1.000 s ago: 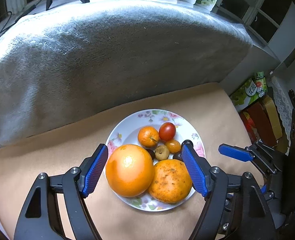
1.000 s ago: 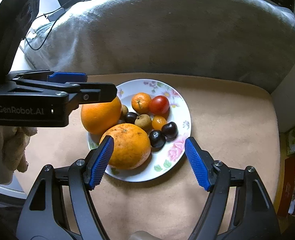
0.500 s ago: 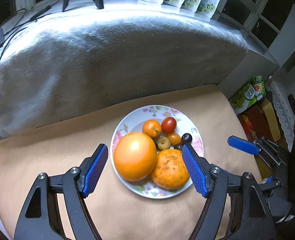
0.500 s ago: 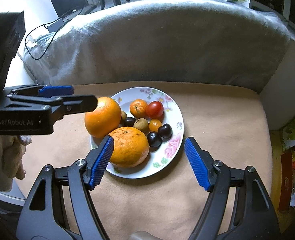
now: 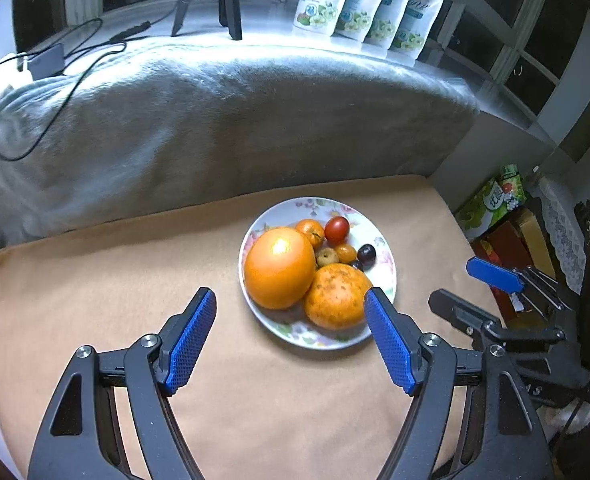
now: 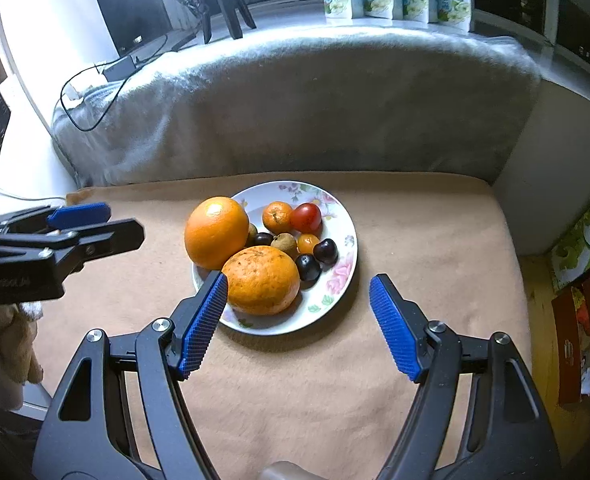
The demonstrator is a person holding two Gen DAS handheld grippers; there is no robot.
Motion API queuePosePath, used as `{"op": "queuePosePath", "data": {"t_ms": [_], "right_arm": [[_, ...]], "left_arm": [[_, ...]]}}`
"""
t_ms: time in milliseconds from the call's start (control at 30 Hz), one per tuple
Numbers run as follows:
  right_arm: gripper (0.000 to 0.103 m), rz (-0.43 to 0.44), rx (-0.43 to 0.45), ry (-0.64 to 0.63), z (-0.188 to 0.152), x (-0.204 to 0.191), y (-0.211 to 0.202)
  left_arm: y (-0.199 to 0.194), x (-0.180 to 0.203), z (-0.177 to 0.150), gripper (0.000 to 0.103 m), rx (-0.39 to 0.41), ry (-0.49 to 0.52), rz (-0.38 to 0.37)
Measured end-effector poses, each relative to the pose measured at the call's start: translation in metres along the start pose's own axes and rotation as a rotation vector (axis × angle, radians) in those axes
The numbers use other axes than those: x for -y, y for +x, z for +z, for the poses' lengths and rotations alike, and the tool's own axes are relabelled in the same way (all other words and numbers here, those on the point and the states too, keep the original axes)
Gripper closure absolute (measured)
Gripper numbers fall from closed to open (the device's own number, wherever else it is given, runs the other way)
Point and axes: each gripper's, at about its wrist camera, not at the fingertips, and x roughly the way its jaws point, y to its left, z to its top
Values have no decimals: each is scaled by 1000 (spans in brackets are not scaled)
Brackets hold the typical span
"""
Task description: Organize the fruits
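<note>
1. We hold both tools spread wide and empty: the left gripper [image 5: 289,338] hangs over the tan mat [image 5: 115,280] just near-left of the plate, and the right gripper [image 6: 299,326] hangs over the plate's near rim, neither touching any fruit.
2. The fruit sits gathered on the floral plate [image 6: 335,280], which lies on the mat in front of the grey blanket [image 6: 295,112]; with everything on one dish, we judge the sorting largely done.
3. The smooth large orange [image 6: 217,232] rests at the plate's left edge, partly overhanging the rim, touching the speckled orange [image 6: 261,280] at the near side. They lean on each other, which likely keeps them from rolling.
4. The small pieces nest in the far hollow behind them: a mandarin [image 6: 277,215], a red tomato [image 6: 306,216], a yellow-orange cherry tomato [image 6: 308,242], a brown round fruit [image 6: 285,243] and dark cherries [image 6: 315,259]. Another small fruit may hide behind the large orange; we cannot tell.
5. Around us: pouches [image 5: 371,8] stand on the far sill, a cable [image 5: 55,92] trails over the blanket at far left, boxes [image 5: 507,216] sit low on the right.
6. Nothing blocks either tool, though each reaches in beside the other, so they could crowd over the plate.
</note>
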Motion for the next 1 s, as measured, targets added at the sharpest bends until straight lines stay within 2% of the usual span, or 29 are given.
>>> {"op": "queuePosePath", "data": {"t_ms": [267, 633, 1000], "right_arm": [[27, -13, 39, 52, -10, 4, -26], [27, -19, 64, 57, -20, -1, -44], [27, -13, 80, 58, -26, -6, -53]], "left_arm": [[-31, 9, -18, 27, 51, 9, 20], [-59, 11, -30, 27, 99, 0, 65], [-66, 18, -40, 26, 84, 2, 93]]}}
